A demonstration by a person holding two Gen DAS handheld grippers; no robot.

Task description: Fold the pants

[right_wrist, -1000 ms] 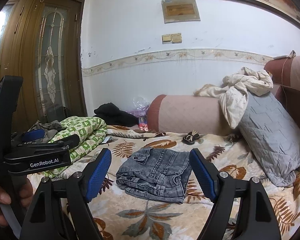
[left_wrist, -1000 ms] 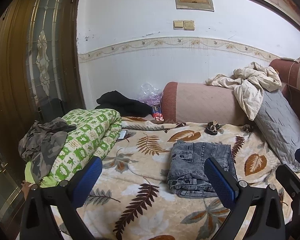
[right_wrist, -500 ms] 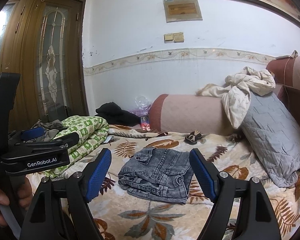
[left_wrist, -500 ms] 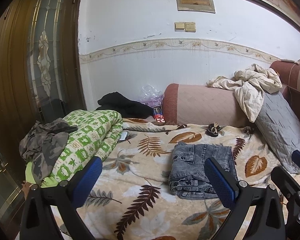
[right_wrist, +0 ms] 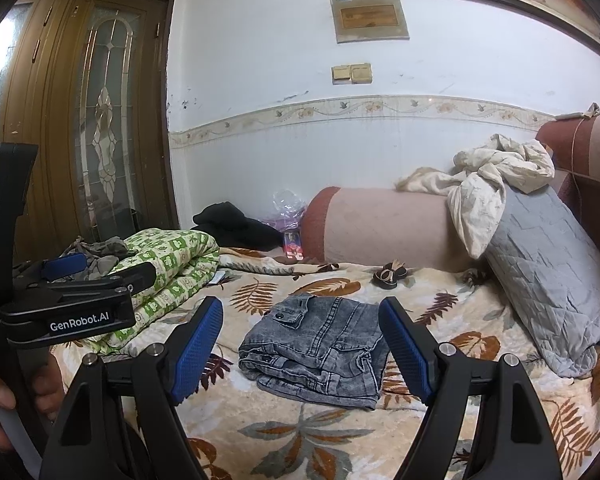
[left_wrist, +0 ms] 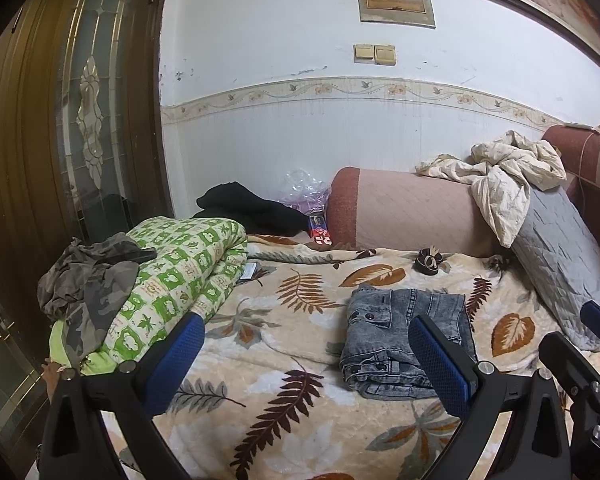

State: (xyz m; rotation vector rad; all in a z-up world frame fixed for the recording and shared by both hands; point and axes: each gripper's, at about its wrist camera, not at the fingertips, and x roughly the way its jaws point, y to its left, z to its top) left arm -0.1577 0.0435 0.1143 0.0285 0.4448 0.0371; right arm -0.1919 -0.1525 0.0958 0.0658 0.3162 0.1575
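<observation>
Both tools wide and empty, jeans folded on the bed.

Left tool [left_wrist: 306, 356] first, from its own camera: blue pads spread wide, nothing between them, hovering short of the folded pants [left_wrist: 404, 344], which lie in a compact grey denim bundle on the leaf-print blanket [left_wrist: 284, 412]. Green quilt [left_wrist: 180, 280] is piled at the left, grey pillow [left_wrist: 560, 264] leans at the right. Over to the right camera: right tool [right_wrist: 300, 350] gapes wide too, framing the pants [right_wrist: 320, 350] without touching them. At the left edge a hand [right_wrist: 4, 400] grips the left tool's handle.
</observation>
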